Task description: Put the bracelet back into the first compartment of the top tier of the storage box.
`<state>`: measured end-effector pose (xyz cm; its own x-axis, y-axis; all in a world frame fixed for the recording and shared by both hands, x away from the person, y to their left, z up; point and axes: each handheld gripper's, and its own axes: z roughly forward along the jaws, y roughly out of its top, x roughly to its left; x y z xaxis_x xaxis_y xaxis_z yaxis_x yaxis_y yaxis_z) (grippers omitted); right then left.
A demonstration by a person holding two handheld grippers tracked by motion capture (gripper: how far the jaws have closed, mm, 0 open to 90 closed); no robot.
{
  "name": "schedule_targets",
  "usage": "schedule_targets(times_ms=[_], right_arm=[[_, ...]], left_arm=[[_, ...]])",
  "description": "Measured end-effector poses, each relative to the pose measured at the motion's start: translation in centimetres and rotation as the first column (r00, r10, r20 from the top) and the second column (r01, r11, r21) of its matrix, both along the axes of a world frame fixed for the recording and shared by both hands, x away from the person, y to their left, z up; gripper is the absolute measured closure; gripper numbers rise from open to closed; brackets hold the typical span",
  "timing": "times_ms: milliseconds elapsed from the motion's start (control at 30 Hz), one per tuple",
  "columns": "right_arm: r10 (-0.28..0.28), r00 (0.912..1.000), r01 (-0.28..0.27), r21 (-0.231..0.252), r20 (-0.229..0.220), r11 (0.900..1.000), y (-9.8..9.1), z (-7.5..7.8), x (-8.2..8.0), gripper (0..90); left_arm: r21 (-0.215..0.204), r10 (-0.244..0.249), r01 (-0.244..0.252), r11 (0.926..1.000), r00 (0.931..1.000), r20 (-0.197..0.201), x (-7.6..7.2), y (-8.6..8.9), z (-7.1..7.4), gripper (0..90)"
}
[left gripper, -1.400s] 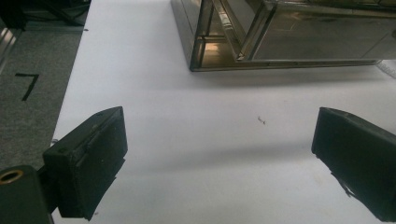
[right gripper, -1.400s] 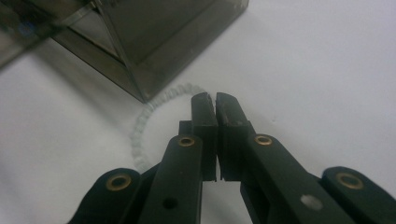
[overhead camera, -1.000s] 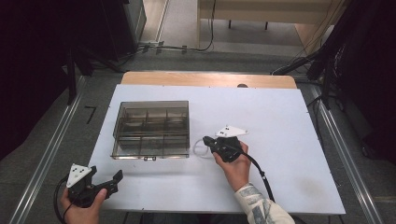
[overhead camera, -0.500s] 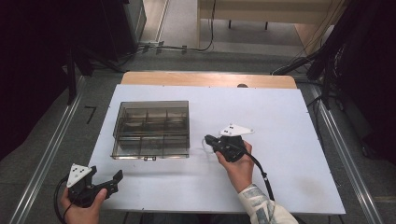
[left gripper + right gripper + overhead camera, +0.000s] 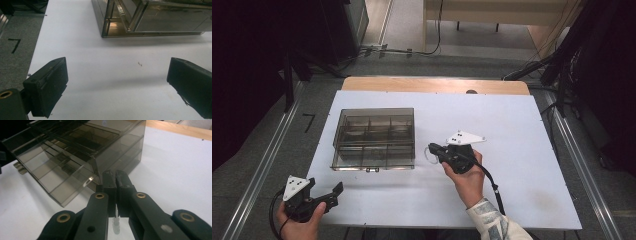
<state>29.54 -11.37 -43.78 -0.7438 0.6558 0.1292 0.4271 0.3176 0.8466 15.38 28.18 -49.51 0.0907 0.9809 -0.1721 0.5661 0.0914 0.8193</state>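
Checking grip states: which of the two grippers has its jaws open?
The left gripper, jaws wide apart above bare white table; the right gripper, beside the smoky plastic box, has its jaws pressed together.

My overhead camera sits above my side of the table (image 5: 522, 130) and looks forward and down, far enough off to take in the whole white top and the floor around it. The camera on my left gripper (image 5: 117, 85) rides low, facing along the jaws across the tabletop. The one on my right gripper (image 5: 115, 178) looks close past its jaws. All three share the smoky compartment box (image 5: 374, 137).
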Motion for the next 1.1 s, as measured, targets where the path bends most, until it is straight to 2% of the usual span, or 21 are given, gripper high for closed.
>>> schedule_targets(times_ms=[600, 1100], right_arm=[[0.055, 0.9980, -0.055, 0.025, 0.032, 0.9982, 1.4, 2.1, -1.0, 85.1], [0.075, 0.9953, -0.077, 0.035, 0.062, 0.9964, 2.3, 3.8, -1.3, 85.1]], left_arm=[[0.002, 0.000, 0.000, 1.0000, 1.0000, 0.000, 0.0, 0.0, 0.0, 4.1], [0.001, 0.000, 0.000, 1.0000, 1.0000, 0.000, 0.0, 0.0, 0.0, 4.1]])
